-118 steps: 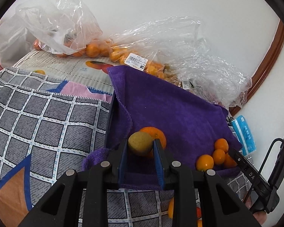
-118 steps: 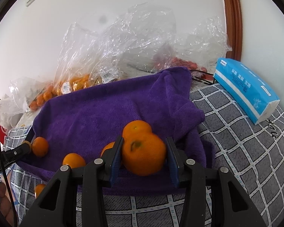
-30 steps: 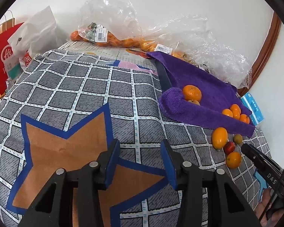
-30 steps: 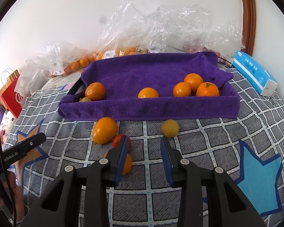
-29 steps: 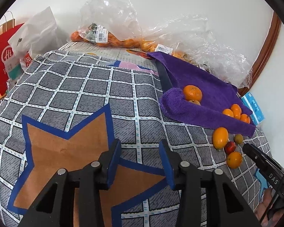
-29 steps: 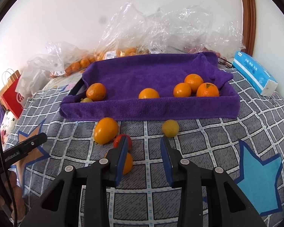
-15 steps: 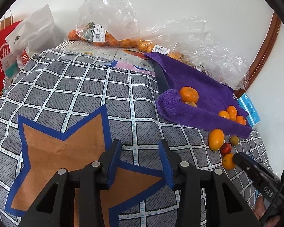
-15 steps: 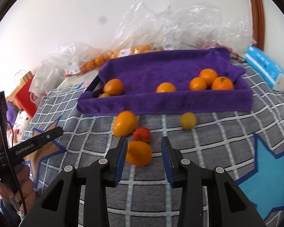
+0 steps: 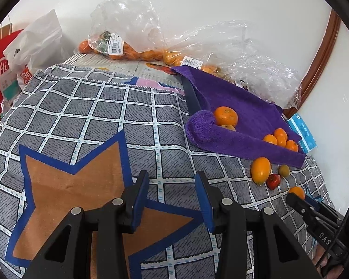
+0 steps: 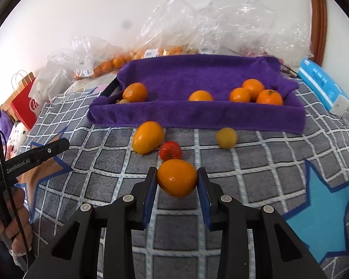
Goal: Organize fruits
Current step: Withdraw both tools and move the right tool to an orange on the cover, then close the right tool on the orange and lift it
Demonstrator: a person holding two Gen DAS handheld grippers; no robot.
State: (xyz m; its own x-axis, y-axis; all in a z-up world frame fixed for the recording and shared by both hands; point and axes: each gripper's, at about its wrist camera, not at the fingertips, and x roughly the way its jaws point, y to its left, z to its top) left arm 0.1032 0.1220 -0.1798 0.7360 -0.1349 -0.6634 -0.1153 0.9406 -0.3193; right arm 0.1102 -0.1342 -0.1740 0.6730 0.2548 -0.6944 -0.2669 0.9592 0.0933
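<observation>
A tray lined with a purple towel (image 10: 197, 114) holds several oranges (image 10: 268, 97) and a small greenish fruit. On the checked cloth in front lie an oval orange fruit (image 10: 148, 137), a red fruit (image 10: 170, 150) and a yellow-green fruit (image 10: 226, 137). My right gripper (image 10: 176, 182) is open with an orange (image 10: 176, 177) lying between its pads, close to both. My left gripper (image 9: 172, 194) is open and empty, over the star-patterned cloth well left of the tray (image 9: 221, 139). The loose fruits (image 9: 260, 170) also show in the left wrist view.
Clear plastic bags of oranges (image 9: 128, 48) lie behind the tray by the wall. A blue tissue pack (image 10: 323, 90) sits right of the tray. A red paper bag (image 10: 23, 107) and a white bag (image 9: 37, 41) stand at the far left.
My right gripper has moved forward and down so that the nearest orange now lies between its pads. My left gripper has stayed open and shifted a little.
</observation>
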